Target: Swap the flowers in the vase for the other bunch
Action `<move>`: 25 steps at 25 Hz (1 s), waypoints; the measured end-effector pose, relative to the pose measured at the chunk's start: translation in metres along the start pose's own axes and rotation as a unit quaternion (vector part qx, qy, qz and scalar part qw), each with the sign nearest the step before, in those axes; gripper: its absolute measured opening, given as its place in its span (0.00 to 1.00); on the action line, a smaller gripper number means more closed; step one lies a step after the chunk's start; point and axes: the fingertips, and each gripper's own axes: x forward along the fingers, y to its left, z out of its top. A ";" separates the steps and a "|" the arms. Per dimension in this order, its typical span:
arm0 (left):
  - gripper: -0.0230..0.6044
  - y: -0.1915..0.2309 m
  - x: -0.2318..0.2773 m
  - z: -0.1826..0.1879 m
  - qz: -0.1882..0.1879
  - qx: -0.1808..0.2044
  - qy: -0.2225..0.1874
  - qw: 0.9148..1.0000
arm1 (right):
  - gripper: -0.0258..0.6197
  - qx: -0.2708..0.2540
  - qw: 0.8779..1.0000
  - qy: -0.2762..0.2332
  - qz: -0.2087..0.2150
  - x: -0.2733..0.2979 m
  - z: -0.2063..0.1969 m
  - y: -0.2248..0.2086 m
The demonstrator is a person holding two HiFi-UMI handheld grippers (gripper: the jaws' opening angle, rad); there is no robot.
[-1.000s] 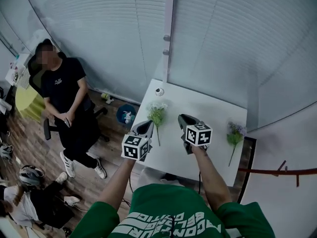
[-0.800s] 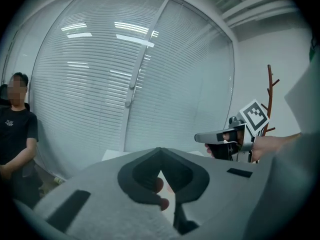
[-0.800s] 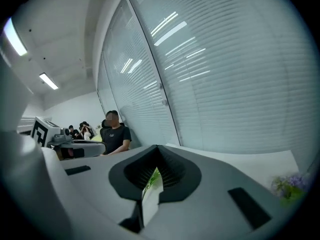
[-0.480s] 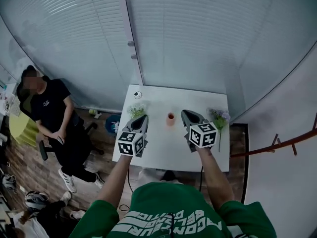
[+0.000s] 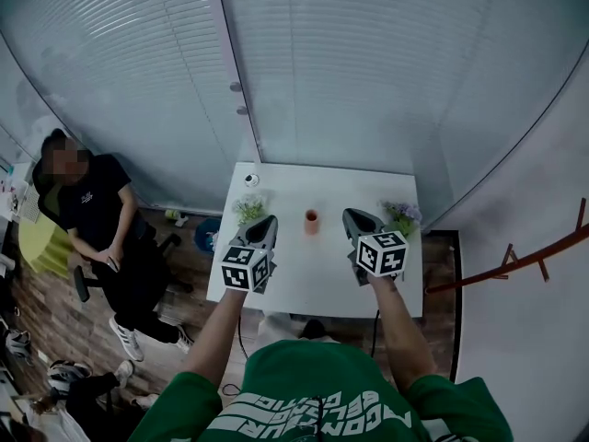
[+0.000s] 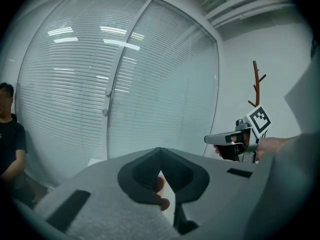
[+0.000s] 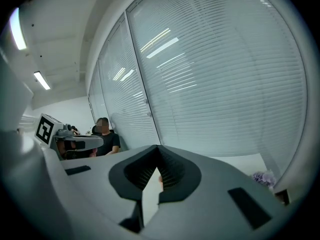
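A white rectangular surface (image 5: 324, 187) stands against a wall of glass panels with closed grey blinds (image 5: 368, 63). Near its middle stands a small terracotta-orange vase (image 5: 312, 221), upright and on its own. A bunch of white flowers with green leaves (image 5: 248, 208) lies on the surface to the left of the vase, near the left edge. A bunch of purple flowers with green leaves (image 5: 401, 215) lies to its right, near the right edge. Both bunches are outside the vase and apart from it. A small round white object (image 5: 251, 180) sits at the far left corner; what it is cannot be told.

The person, in a green printed shirt (image 5: 322, 394), holds both tools over the near half of the surface, pointing toward the blinds. The left gripper (image 5: 266, 221) hangs just beside the white bunch in the head view, and the right gripper (image 5: 353, 216) just beside the purple bunch. The vase lies between the two, a little farther on.

In the left gripper view the jaws are pressed together at their tips and pinch nothing; an orange patch, probably the vase, shows through the opening behind them. In the right gripper view the jaws are likewise pressed together with nothing between them, and the purple bunch shows low at the right.

A seated person in a black shirt (image 5: 92, 210) is on a chair to the left of the surface. A blue bin (image 5: 210, 233) stands on the wooden floor (image 5: 55, 311) by the surface's left side, and a red-brown coat stand (image 5: 515, 261) is at the right.
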 end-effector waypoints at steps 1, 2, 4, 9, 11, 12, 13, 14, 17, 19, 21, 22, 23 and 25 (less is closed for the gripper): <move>0.04 -0.001 0.000 -0.002 0.000 0.001 0.000 1.000 | 0.06 0.000 1.000 0.000 0.001 0.000 -0.002 -0.001; 0.04 -0.002 -0.001 -0.003 0.001 0.002 -0.001 1.000 | 0.06 0.000 1.000 -0.001 0.002 0.000 -0.004 -0.001; 0.04 -0.002 -0.002 -0.005 0.002 0.003 -0.002 1.000 | 0.06 -0.001 1.000 -0.002 0.004 0.000 -0.005 0.001; 0.04 -0.003 -0.004 -0.001 0.001 0.000 -0.011 1.000 | 0.06 -0.001 1.000 -0.002 0.004 -0.002 -0.004 0.001; 0.04 -0.005 -0.002 0.000 -0.001 0.000 -0.011 1.000 | 0.06 0.002 1.000 -0.003 0.002 -0.004 -0.005 -0.001; 0.04 -0.007 0.000 0.001 -0.004 -0.001 -0.012 1.000 | 0.06 0.003 1.000 -0.004 -0.002 -0.007 -0.004 -0.004; 0.04 -0.011 0.003 0.002 -0.010 -0.002 -0.012 1.000 | 0.06 0.004 1.000 -0.006 -0.006 -0.010 -0.003 -0.007; 0.04 -0.014 0.006 0.004 -0.015 -0.003 -0.013 1.000 | 0.06 0.005 1.000 -0.008 -0.011 -0.013 -0.001 -0.011; 0.04 -0.029 0.020 0.006 -0.037 0.002 -0.011 0.999 | 0.06 0.011 0.999 -0.012 -0.031 -0.026 -0.002 -0.026; 0.04 -0.045 0.033 0.005 -0.058 0.007 -0.006 0.998 | 0.06 0.019 0.998 -0.015 -0.053 -0.041 -0.006 -0.041; 0.04 -0.066 0.049 0.004 -0.086 0.015 0.000 0.996 | 0.06 0.029 0.996 -0.020 -0.081 -0.061 -0.010 -0.059; 0.04 -0.077 0.057 0.003 -0.101 0.018 0.004 0.995 | 0.06 0.035 0.995 -0.023 -0.096 -0.073 -0.013 -0.069; 0.04 -0.089 0.065 0.003 -0.115 0.021 0.007 0.993 | 0.06 0.039 0.993 -0.025 -0.110 -0.084 -0.016 -0.078; 0.04 -0.111 0.081 0.003 -0.138 0.026 0.010 0.990 | 0.06 0.047 0.989 -0.028 -0.134 -0.105 -0.021 -0.097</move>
